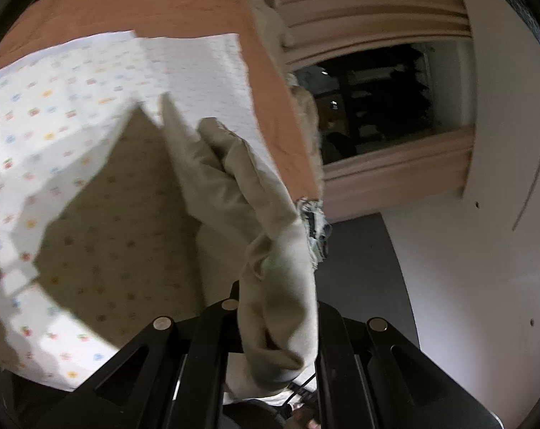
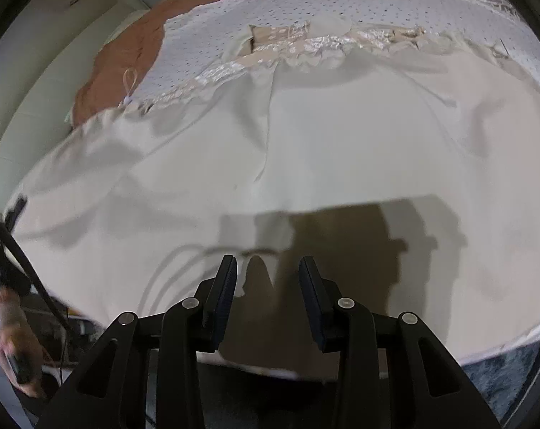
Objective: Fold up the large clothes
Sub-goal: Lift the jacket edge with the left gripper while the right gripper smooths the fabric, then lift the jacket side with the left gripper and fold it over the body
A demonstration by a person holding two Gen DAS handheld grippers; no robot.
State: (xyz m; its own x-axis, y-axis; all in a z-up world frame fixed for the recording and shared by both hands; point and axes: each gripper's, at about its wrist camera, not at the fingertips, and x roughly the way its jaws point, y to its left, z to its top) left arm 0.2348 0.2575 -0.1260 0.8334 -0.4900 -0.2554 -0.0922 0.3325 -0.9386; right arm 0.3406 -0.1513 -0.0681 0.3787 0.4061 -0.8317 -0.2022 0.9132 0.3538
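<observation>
A large white garment [image 2: 305, 143] with a lace-trimmed band [image 2: 298, 53] lies spread over a dotted white sheet [image 2: 341, 3] on an orange bed cover [image 2: 127, 43]. My right gripper [image 2: 268, 279] is open and empty, hovering above the garment's near part. In the left wrist view my left gripper [image 1: 277, 307] is shut on a bunched edge of the beige-white garment [image 1: 270, 221], lifted above the patterned sheet [image 1: 55, 107]. The fingertips are hidden by the cloth.
The orange bed cover [image 1: 162, 3] ends at a bed edge on the right. Beyond it are a wooden frame [image 1: 377, 7], a dark opening [image 1: 377, 100] and a white wall [image 1: 484, 250]. A hand and a black cable [image 2: 26, 268] show at the left.
</observation>
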